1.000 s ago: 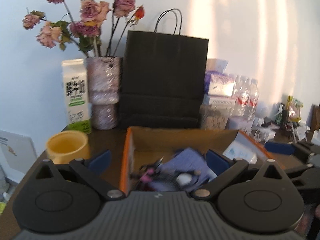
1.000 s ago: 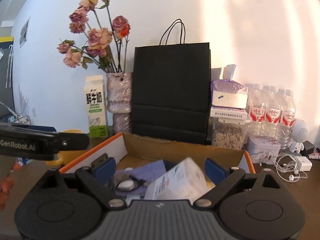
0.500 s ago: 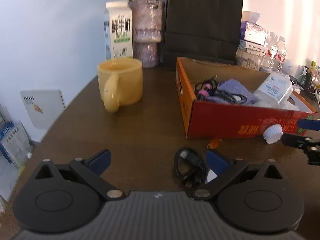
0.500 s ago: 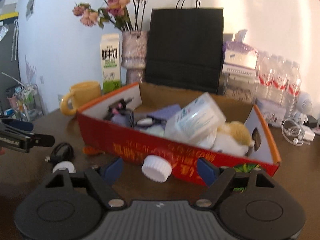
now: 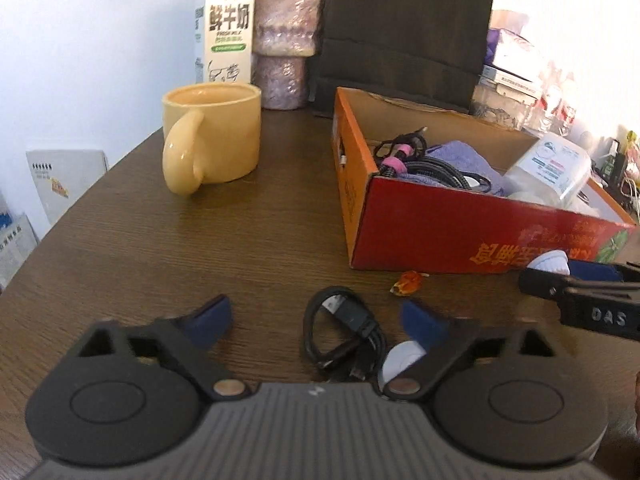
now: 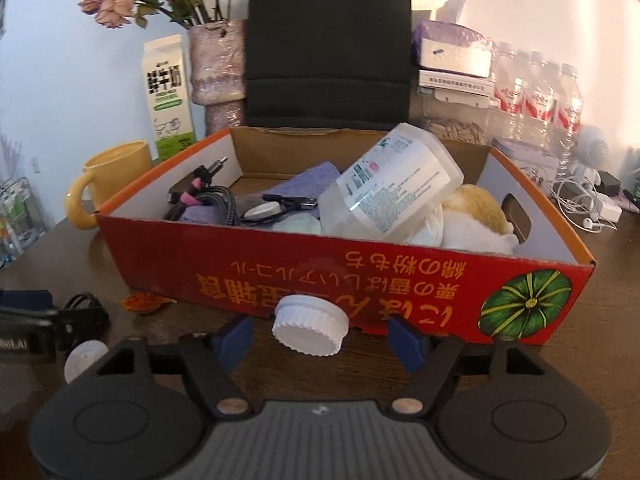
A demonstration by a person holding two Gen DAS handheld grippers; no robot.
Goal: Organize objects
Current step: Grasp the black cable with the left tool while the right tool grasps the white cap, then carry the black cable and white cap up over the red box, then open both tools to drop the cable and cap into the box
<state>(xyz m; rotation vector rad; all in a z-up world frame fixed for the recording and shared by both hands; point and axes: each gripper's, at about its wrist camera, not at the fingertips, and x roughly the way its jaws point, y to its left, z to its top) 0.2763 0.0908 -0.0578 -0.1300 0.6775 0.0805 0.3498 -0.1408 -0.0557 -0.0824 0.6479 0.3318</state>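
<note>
The small white disc point(image 5: 402, 361) sits half hidden behind the left gripper's point(image 5: 320, 318) linkage (identity unclear).

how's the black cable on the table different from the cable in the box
The loose black cable lies on the bare table, in front of the red box; the boxed cable rests inside on a purple cloth. The loose one is a plain unbound coil; the boxed one is bundled with a pink tie. The loose one looks smooth, the boxed one braided. Both are dark and coiled.
</note>
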